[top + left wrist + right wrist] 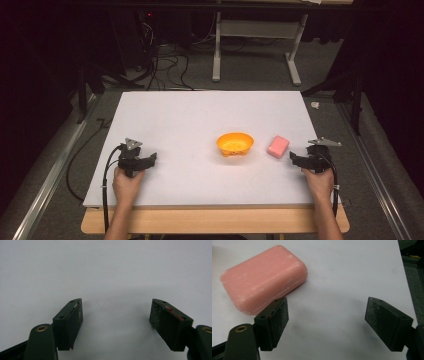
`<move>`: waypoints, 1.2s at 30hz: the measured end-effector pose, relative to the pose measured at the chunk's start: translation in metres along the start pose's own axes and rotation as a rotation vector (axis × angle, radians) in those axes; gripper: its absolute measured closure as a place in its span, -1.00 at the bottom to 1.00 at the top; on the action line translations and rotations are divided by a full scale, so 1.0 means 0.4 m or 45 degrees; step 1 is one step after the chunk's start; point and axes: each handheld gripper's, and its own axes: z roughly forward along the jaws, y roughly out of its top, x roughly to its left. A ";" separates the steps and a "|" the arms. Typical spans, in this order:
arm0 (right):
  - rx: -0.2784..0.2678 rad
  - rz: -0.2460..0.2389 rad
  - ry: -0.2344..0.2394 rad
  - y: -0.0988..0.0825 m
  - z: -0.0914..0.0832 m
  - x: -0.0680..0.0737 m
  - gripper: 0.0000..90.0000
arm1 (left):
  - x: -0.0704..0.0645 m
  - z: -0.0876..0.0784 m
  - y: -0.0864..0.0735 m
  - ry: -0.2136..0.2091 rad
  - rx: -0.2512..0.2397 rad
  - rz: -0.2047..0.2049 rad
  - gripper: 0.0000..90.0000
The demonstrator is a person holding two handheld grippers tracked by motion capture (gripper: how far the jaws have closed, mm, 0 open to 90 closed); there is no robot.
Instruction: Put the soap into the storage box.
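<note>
White tabletop (190, 125): pink rectangular soap bar (278, 146) lies just right of orange plastic bowl (235, 144). Right gripper (295, 160) near soap, jaws apart, nothing between. Left gripper (150, 161) well apart, jaws apart, empty.

Grey carpet floor (250, 70), cables (165, 62), dark surroundings.

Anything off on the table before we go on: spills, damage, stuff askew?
Nothing stands out. The orange bowl sits upright, the pink soap bar lies flat beside it, apart from it, and the white board shows no spill.
</note>
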 end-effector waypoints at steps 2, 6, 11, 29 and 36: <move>-0.004 -0.001 0.022 0.001 -0.008 0.000 -0.61 | 0.000 0.000 0.000 0.000 0.000 0.000 -0.40; -0.034 -0.024 0.042 0.003 -0.025 0.005 -0.66 | 0.000 0.000 0.000 0.001 0.000 0.001 -0.40; -0.094 -0.054 0.096 0.007 -0.043 0.009 -0.71 | 0.000 0.000 0.000 0.001 0.000 0.001 -0.40; -0.140 -0.214 0.157 0.056 -0.038 0.076 -0.73 | 0.000 0.000 0.000 0.001 0.000 0.001 -0.40; -0.126 -0.246 0.181 0.080 -0.015 0.090 -0.73 | 0.000 0.000 0.000 0.000 0.000 0.001 -0.40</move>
